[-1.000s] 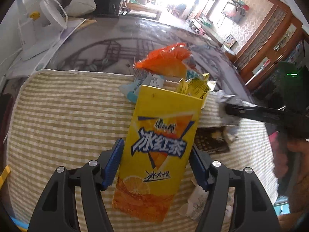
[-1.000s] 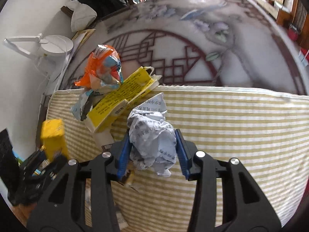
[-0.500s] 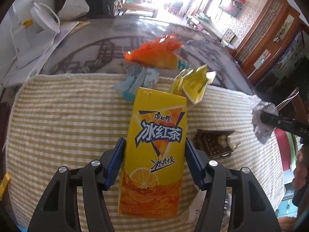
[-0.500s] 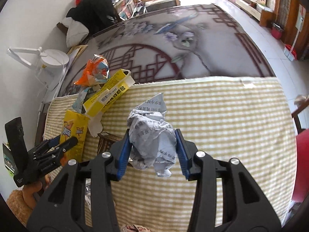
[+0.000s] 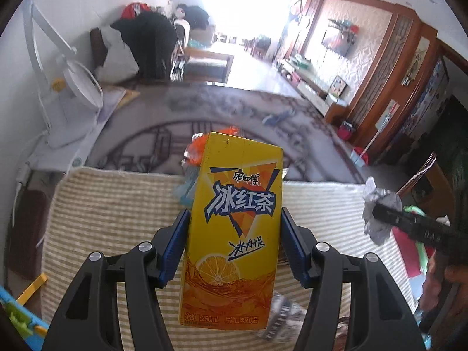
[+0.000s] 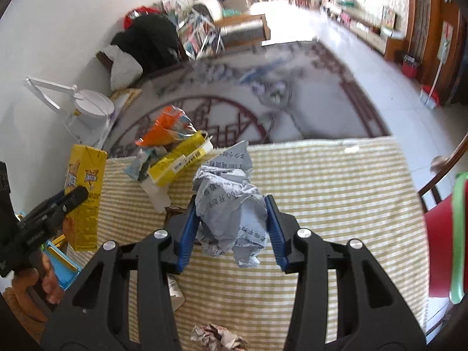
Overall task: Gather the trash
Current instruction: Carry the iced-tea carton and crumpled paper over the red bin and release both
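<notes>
Now the left gripper [image 5: 234, 245] has its jaws clamped on an upright yellow tea carton [image 5: 232, 228], while the right gripper [image 6: 231, 219] squeezes crumpled grey paper [image 6: 231, 204] above the striped surface [image 6: 336, 181].

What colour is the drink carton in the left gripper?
Yellow drink carton with orange graphics; clearest in the left wrist view.

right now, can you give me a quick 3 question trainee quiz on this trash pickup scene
1. True or false: the left hand-held gripper grips a yellow drink carton.
2. What does the right hand-held gripper hold? A) an orange wrapper B) crumpled paper C) nothing
3. Fill in: the trash pile lies on a ____ cloth.

Key: 1 true; 2 B; 3 striped
</notes>
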`<state>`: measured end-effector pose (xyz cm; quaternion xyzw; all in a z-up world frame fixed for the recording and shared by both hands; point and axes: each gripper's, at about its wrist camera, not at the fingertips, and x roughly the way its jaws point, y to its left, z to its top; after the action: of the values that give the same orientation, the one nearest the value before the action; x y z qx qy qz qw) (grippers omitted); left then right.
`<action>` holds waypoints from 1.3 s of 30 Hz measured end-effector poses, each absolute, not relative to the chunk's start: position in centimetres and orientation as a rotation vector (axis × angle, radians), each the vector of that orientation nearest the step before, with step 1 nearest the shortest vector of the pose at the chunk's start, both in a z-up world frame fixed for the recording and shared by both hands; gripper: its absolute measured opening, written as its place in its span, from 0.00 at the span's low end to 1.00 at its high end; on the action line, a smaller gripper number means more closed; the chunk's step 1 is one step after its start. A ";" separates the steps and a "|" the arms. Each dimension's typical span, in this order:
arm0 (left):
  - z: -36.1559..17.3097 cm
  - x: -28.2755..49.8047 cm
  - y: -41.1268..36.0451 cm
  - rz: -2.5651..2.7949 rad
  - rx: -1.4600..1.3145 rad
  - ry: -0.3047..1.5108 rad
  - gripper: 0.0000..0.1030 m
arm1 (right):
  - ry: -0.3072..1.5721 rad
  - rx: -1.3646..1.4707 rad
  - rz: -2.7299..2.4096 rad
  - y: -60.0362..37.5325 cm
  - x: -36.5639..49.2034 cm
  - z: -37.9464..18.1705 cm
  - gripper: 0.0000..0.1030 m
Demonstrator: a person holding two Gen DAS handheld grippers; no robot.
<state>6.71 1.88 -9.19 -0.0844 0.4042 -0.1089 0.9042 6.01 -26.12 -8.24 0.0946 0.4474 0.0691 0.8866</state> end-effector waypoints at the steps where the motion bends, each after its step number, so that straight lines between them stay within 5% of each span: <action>1: -8.6 6.6 1.7 -0.228 -0.184 0.829 0.56 | 0.921 0.195 0.137 -26.2 5.5 -7.9 0.42; 39: -3.5 2.1 -23.0 -0.364 -0.032 0.789 0.57 | 0.834 0.309 -0.006 -48.6 -2.9 -6.6 0.42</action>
<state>2.15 -22.99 -3.50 -0.0154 0.3820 -0.1762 0.9071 -2.91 -48.61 -6.60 0.1496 0.4036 -0.0028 0.9026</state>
